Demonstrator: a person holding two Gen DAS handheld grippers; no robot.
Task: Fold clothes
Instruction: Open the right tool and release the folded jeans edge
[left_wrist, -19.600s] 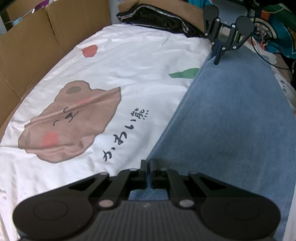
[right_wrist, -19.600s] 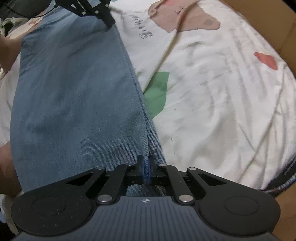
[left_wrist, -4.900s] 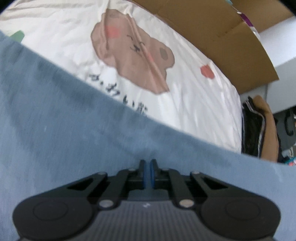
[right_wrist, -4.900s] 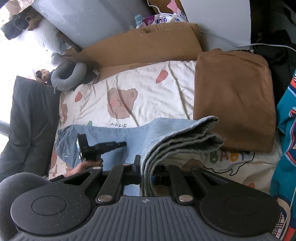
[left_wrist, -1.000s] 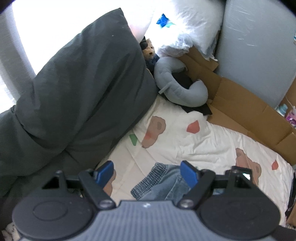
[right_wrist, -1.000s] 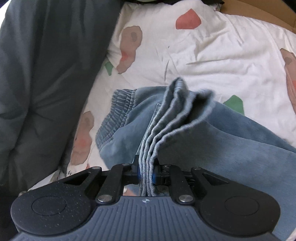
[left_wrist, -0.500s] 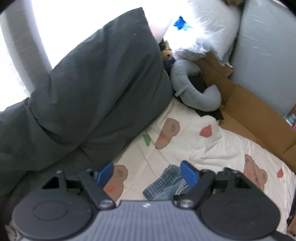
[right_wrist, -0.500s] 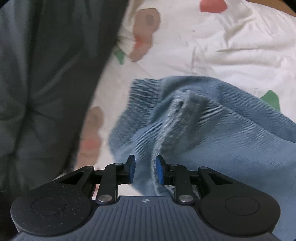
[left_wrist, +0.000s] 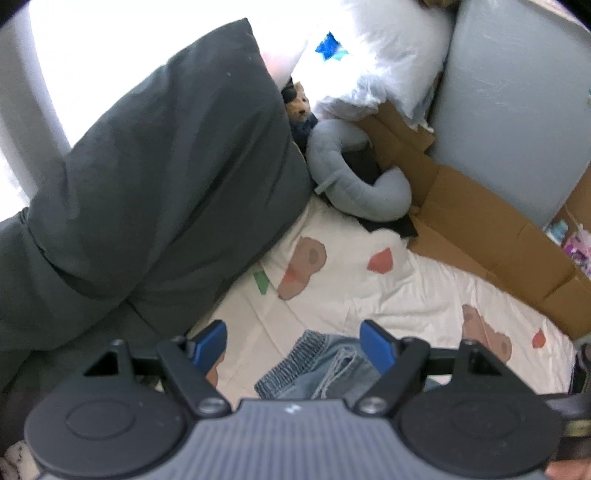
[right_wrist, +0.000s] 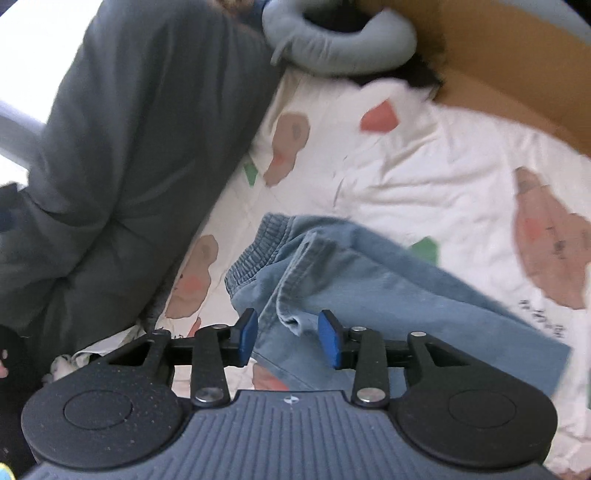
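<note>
While the folded denim jeans (right_wrist: 369, 288) lie soft and rumpled on the bear-print bedsheet (right_wrist: 443, 177), their ribbed elastic waistband at ten o'clock, the right gripper (right_wrist: 290, 332) hangs above them, jaws just opening and clear of cloth. The left gripper (left_wrist: 293, 341) gapes wide, empty, a dark quilted duvet (left_wrist: 147, 184) at ten o'clock.

**Bed corner in bright daylight**

We see a white bear-print bedsheet (left_wrist: 424, 295), a dark grey duvet (left_wrist: 155, 192), a grey neck pillow (left_wrist: 354, 184), flattened cardboard (left_wrist: 480, 229) against a pale grey wall (left_wrist: 517, 110), and glaring window light (left_wrist: 110, 48).
</note>
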